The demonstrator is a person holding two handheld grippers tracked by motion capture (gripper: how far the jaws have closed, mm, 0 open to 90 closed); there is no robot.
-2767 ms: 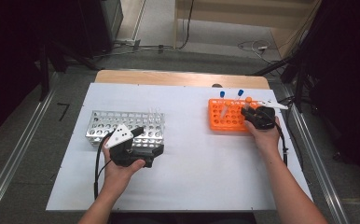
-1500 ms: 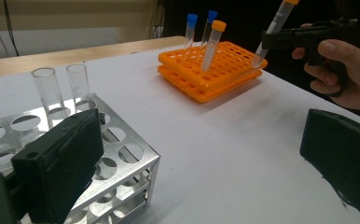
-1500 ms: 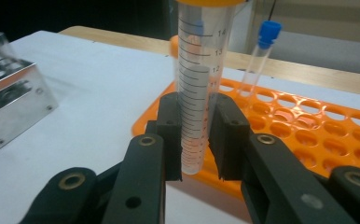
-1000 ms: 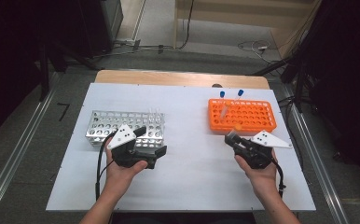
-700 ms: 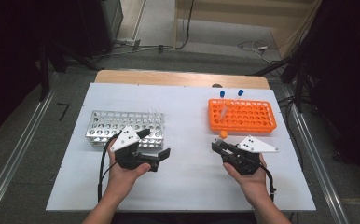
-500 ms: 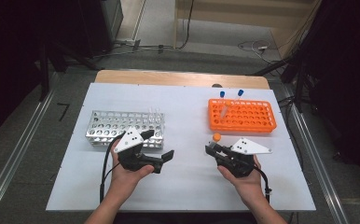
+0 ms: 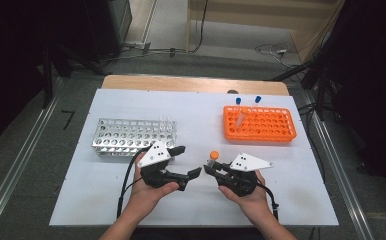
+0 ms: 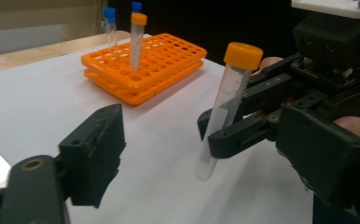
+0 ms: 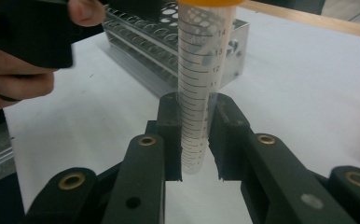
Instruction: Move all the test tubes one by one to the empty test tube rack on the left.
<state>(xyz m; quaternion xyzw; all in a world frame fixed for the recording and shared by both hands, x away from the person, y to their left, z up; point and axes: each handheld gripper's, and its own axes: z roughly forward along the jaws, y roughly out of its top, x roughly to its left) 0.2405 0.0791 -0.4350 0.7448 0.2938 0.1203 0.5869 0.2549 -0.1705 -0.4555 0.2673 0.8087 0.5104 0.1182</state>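
The right gripper point(image 7: 210, 169) is clenching a tube point(image 8: 225, 100) near its lower end, holding it upright above the table point(image 7: 81, 200), between the two hands. The left gripper point(image 7: 188, 161) is facing it, released, its jaws having just been closing in part with nothing between them yet. The tube is looking light, stiff and smooth: thin clear plastic, likely slippery and apt to tilt if squeezed off-centre, so the free span under the orange cap is seeming the best place for a second hold. The right gripper view is showing the printed scale on the tube point(image 9: 197, 93) and the pads pressing its sides, which the high view is blurring. The left gripper view is giving the tube's slight lean. Farther off, the metal rack point(image 7: 131, 137) is standing at left and the orange rack point(image 7: 261, 125), with three tubes in it, at right.
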